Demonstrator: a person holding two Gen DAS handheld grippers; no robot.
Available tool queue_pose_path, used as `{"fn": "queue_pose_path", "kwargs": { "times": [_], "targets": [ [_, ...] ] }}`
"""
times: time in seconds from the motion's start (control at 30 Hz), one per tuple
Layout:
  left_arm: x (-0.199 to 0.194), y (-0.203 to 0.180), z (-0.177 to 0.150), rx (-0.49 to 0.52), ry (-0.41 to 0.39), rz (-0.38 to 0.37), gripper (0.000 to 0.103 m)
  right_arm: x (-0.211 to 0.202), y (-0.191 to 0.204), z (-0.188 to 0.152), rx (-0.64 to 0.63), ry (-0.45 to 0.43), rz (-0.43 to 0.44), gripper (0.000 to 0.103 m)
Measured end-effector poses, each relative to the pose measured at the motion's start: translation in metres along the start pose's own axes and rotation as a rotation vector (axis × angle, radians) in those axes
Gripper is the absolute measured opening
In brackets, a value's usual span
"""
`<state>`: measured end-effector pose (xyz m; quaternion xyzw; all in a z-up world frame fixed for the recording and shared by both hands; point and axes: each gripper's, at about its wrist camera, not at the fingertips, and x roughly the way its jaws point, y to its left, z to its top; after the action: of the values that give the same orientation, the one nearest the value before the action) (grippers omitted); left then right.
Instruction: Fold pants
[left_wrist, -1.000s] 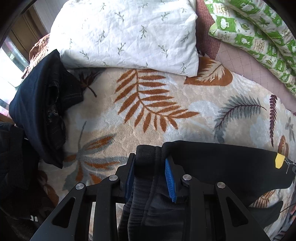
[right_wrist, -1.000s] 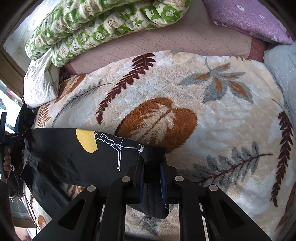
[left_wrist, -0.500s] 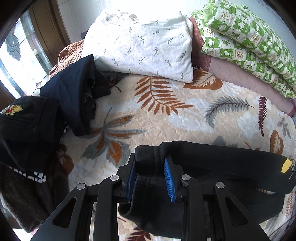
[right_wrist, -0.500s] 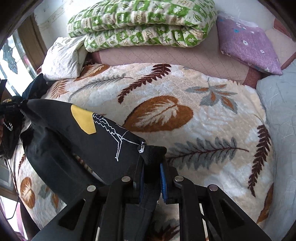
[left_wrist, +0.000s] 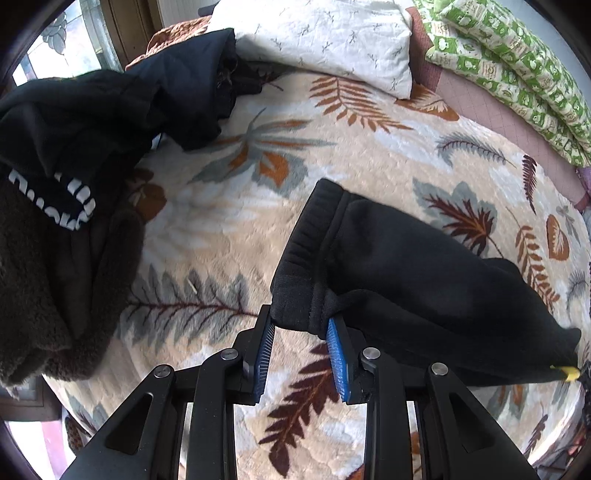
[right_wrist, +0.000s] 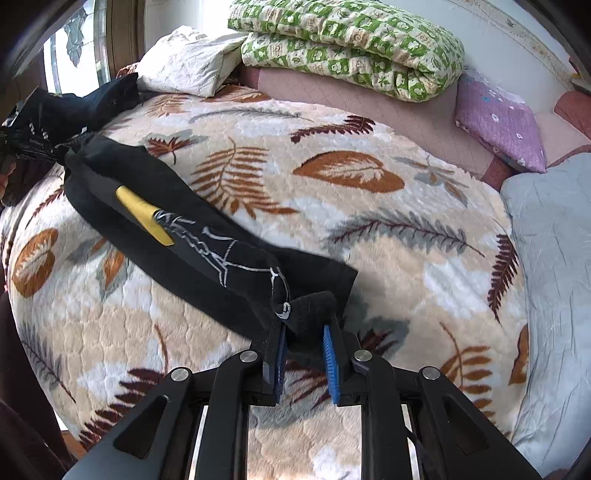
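The black pants (left_wrist: 399, 269) lie stretched across a leaf-patterned blanket (left_wrist: 236, 229); in the right wrist view the pants (right_wrist: 199, 236) show a yellow patch and white line print. My left gripper (left_wrist: 300, 325) is open, its blue pads either side of the ribbed waistband end, which rests just at the fingertips. My right gripper (right_wrist: 303, 328) is open, the ribbed cuff end lying between its tips. The left gripper shows small at the far left of the right wrist view (right_wrist: 26, 146).
A heap of dark clothes (left_wrist: 62, 155) lies at the left. A white pillow (left_wrist: 325, 40), a green patterned quilt (right_wrist: 347, 44), a purple cushion (right_wrist: 502, 125) and a light blue quilt (right_wrist: 554, 258) border the blanket.
Both grippers have opened and let go of the pants, which dropped onto the blanket. Both grippers have pulled back and up, so more of the bed shows.
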<state>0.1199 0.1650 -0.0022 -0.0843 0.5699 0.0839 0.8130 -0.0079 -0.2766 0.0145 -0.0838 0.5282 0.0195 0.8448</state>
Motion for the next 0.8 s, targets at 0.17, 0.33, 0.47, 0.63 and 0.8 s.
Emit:
{"fn": "queue_pose_path", "kwargs": {
  "times": [0.17, 0.33, 0.47, 0.63, 0.8],
  "targets": [
    [0.010, 0.016, -0.019, 0.003, 0.051, 0.001, 0.036, -0.008, 0.004, -0.030, 0.033, 0.033, -0.045, 0.026],
    [-0.015, 0.036, -0.028, -0.002, -0.008, 0.008, 0.053, -0.037, -0.020, -0.042, 0.207, 0.025, -0.007, 0.026],
    [-0.037, 0.047, -0.014, -0.040, -0.035, -0.043, 0.069, -0.052, -0.046, -0.038, 0.425, -0.004, 0.117, 0.039],
    [-0.041, 0.029, 0.020, 0.007, -0.052, -0.037, 0.080, -0.035, -0.067, -0.030, 0.705, 0.034, 0.306, 0.046],
    [-0.014, 0.007, 0.046, 0.072, 0.010, 0.004, 0.080, -0.010, -0.067, -0.025, 0.769, 0.079, 0.301, 0.046]
  ]
}}
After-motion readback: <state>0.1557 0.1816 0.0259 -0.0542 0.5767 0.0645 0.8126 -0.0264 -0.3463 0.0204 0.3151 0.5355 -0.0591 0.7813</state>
